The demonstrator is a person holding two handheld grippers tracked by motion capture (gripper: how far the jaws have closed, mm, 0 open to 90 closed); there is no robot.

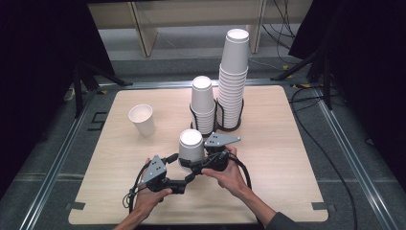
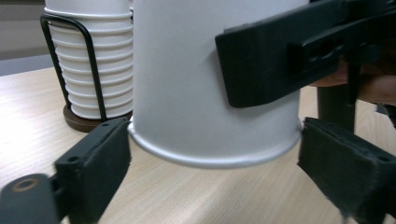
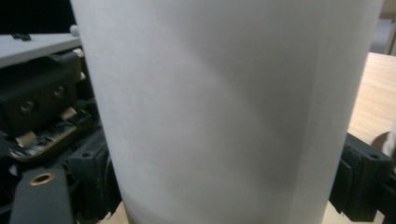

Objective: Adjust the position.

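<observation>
An upside-down white paper cup [image 1: 190, 146] is at the table's front middle. In the left gripper view the cup [image 2: 205, 84] has its rim just above the wood. My right gripper [image 1: 201, 163] is shut on the cup's side, and in the right gripper view the cup [image 3: 224, 102] sits between its jaws. One right finger [image 2: 275, 60] crosses the cup wall. My left gripper [image 2: 215, 161] is open, its jaws close on either side of the rim. In the high view the left gripper [image 1: 187, 173] reaches in from the lower left.
Two stacks of white cups stand in black wire holders behind: a short stack [image 1: 203, 103] and a tall stack [image 1: 233, 76]. A single upright cup [image 1: 142, 120] stands at the left. The wooden table [image 1: 277, 158] has bare room on the right.
</observation>
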